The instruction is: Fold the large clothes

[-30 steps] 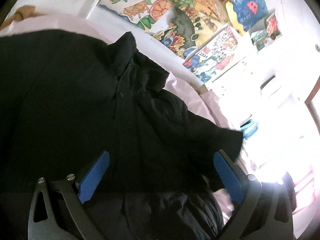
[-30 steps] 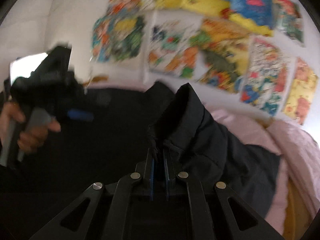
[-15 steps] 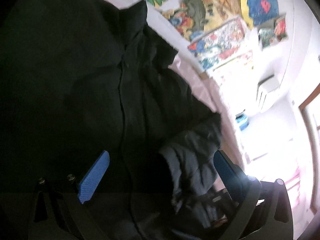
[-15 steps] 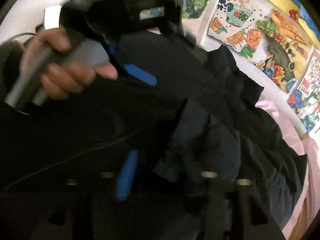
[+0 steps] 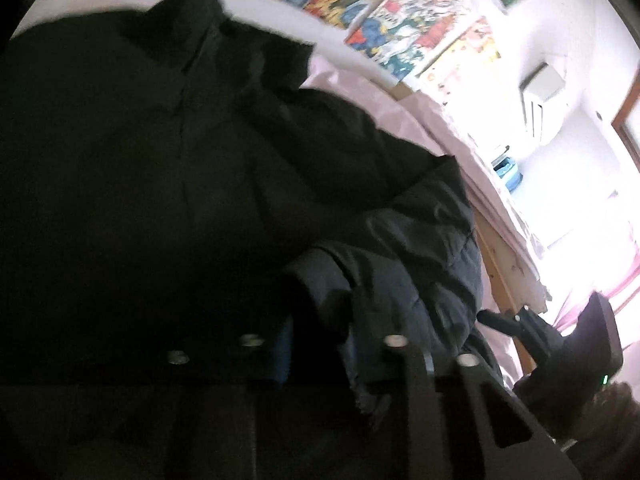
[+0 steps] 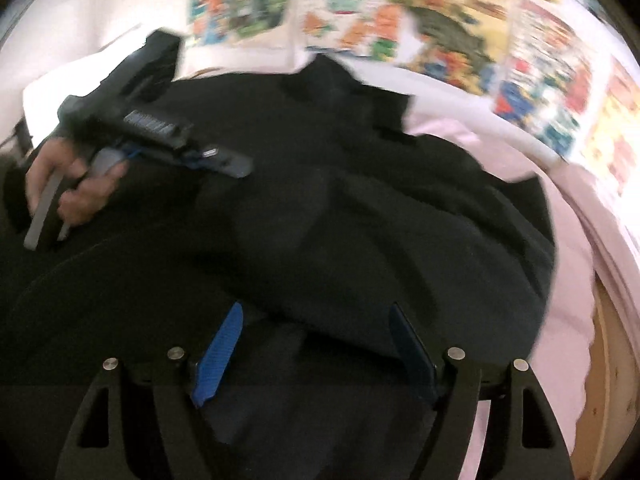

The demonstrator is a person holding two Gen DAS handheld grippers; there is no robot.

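Observation:
A large black jacket (image 5: 168, 168) lies spread on a pink bed sheet (image 5: 360, 84), collar toward the wall. It fills the right wrist view (image 6: 360, 208) too. My left gripper (image 5: 320, 344) has its fingers close together around a bunched dark fold of the jacket, its sleeve (image 5: 400, 264), which hangs between them. It also shows in the right wrist view (image 6: 216, 160), low over the jacket's left side, held by a hand. My right gripper (image 6: 316, 344) is open, with blue pads (image 6: 218, 356) spread wide just above the jacket, empty. It also shows at the lower right of the left wrist view (image 5: 560, 344).
Colourful posters (image 6: 440, 24) cover the white wall behind the bed. A wooden bed frame edge (image 5: 504, 268) runs along the right side. An air conditioner (image 5: 540, 96) hangs on the far wall. Pink sheet (image 6: 568, 280) lies bare to the right of the jacket.
My right gripper has let go of the jacket fold and opened. My left gripper, open before, has closed on the bunched sleeve. Both cameras have shifted over the jacket.

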